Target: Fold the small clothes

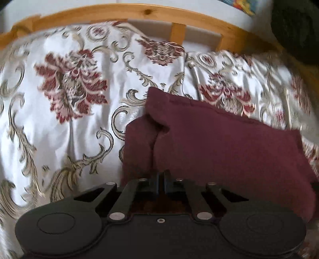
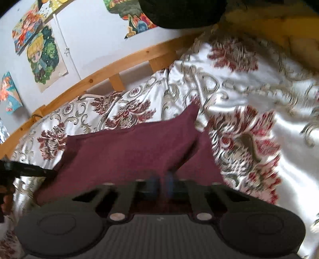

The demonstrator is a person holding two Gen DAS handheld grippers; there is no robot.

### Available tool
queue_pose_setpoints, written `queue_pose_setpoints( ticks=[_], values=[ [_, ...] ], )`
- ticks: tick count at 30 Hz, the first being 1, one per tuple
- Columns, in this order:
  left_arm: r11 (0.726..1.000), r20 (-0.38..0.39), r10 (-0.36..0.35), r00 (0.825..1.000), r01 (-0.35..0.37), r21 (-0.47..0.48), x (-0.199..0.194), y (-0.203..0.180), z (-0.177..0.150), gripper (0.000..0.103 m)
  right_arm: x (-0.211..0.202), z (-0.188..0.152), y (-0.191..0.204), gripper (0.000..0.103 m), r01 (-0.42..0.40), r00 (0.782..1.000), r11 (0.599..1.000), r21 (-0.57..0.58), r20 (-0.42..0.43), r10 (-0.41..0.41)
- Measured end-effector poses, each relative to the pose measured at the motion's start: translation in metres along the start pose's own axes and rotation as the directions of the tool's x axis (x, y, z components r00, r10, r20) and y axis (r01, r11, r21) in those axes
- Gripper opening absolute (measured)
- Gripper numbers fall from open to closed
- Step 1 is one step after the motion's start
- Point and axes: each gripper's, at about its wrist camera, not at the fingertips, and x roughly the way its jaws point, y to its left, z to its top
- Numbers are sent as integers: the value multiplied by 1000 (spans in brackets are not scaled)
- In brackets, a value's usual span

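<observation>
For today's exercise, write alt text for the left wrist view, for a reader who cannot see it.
A black two-finger left gripper, its fingers shut together, pinches the near edge of a dark red garment lying on a bed. The garment rests on a shiny white bedspread with red flowers and grey scrolls, and a wooden bed rail runs along the wall behind.

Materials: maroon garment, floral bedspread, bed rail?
Maroon garment: soft matte knit or fleece, probably; no sheen, fuzzy surface. Floral bedspread: satin-like woven fabric; glossy highlights along creases. Bed rail: light varnished wood, likely pine; visible knot and grain.
</observation>
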Motion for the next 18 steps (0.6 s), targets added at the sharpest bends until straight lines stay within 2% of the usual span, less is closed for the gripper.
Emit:
queue_pose_setpoints(
  ticks=[3,6,12,18],
  values=[
    [999,-2,19,1000,-19,-36,1,5,0,3,-12,1,0,3,11,1000,1000,8,10,-11],
    [997,-43,31,999,-34,-71,9,11,0,3,-19,-5,-1,3,24,1000,1000,17,-8,-23],
    [994,-63,14,998,-21,-111,18,18,-5,4,-7,-14,-15,3,14,998,997,81,-59,-9],
    [990,-48,-14,999,7,-139,18,24,-10,8,-5,-23,-6,3,36,997,999,29,-64,-34]
  ],
)
